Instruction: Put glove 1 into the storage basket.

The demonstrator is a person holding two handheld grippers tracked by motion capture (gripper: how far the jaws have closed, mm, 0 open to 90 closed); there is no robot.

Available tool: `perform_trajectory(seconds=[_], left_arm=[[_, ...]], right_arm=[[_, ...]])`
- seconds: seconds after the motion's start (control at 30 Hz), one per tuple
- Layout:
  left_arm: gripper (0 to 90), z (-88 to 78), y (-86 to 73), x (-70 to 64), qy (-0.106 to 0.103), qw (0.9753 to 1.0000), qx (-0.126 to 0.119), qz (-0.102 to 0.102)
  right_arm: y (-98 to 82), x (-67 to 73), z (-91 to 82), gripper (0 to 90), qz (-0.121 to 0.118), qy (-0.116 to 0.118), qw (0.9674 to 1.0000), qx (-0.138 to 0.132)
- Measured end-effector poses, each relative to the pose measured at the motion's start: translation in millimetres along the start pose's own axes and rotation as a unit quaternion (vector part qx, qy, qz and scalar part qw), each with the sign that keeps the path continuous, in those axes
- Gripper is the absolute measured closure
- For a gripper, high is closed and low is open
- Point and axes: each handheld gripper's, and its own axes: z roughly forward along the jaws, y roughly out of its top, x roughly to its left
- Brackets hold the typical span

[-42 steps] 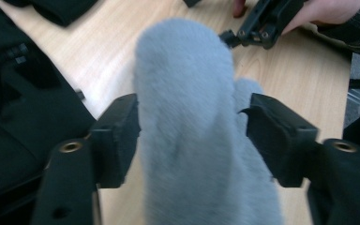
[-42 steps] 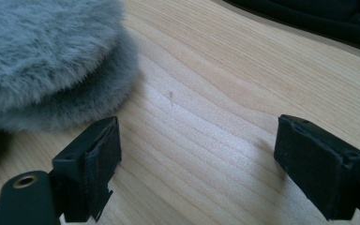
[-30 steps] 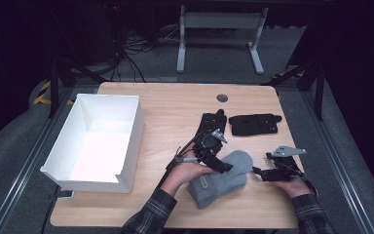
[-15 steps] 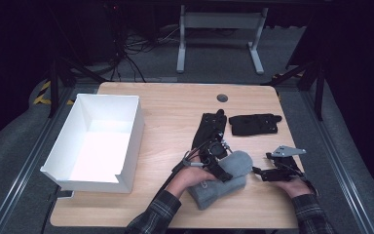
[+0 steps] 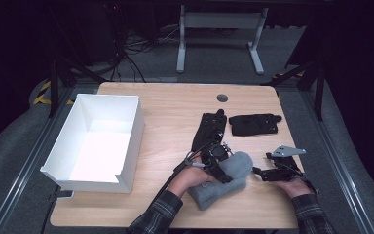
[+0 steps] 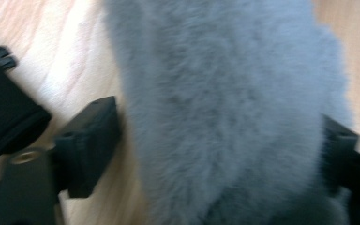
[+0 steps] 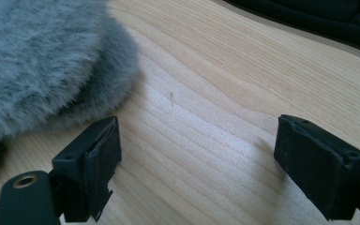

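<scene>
A grey fluffy piece (image 5: 236,184) lies on the wooden table near its front edge. My left gripper (image 5: 222,170) comes down on it from above. In the left gripper view the grey fluffy piece (image 6: 225,93) fills the gap between the two black jaws of my left gripper (image 6: 218,150), which have just been closing, and both pads touch the fur. My right gripper (image 5: 257,171) rests low on the table just right of the piece. It stands open over bare wood (image 7: 208,164), with the grey fluffy piece (image 7: 37,61) off to its left.
Two black gloves (image 5: 209,129) (image 5: 253,124) lie behind the grippers in mid-table. An open white box (image 5: 135,129) stands at the left. A round grommet (image 5: 222,98) is set in the table's far side. Bare wood stretches between box and gloves.
My left gripper has sunk onto the grey fluffy piece and its jaws now straddle it. The right gripper has stayed where it was.
</scene>
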Motion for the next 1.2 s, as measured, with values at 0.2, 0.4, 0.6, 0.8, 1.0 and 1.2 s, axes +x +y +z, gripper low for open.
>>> perform_trajectory(seconds=[0.2, 0.4, 0.6, 0.8, 1.0, 1.2], left_arm=[[40.4, -0.4, 1.0, -0.4, -0.026, 0.9996, 0.002, 0.009], [53.9, -0.2, 3.2, -2.1, -0.036, 0.9992, 0.014, 0.007], [66.1, -1.8, 3.6, -1.2, -0.046, 0.9987, 0.017, -0.012], [71.3, -8.5, 5.0, -3.8, -0.037, 0.9992, 0.012, -0.011], [71.9, -22.8, 3.3, -2.1, -0.028, 0.9994, 0.006, -0.019], [71.8, -47.2, 1.0, -0.3, -0.017, 0.9993, -0.017, -0.029]], right_arm=[[0.0, 0.0, 0.0, 15.5, 0.0, 0.0, 1.0, 0.0], [0.1, 0.0, 0.1, 15.5, -0.001, 0.0, 1.0, 0.0], [0.1, 0.0, 0.2, 15.5, -0.001, 0.0, 1.0, 0.0], [0.2, -0.1, 0.2, 15.5, -0.001, 0.001, 1.0, 0.0], [0.2, -0.2, 0.3, 15.5, -0.001, 0.001, 1.0, -0.001], [0.2, -0.1, 0.3, 15.5, -0.001, 0.001, 1.0, -0.001]])
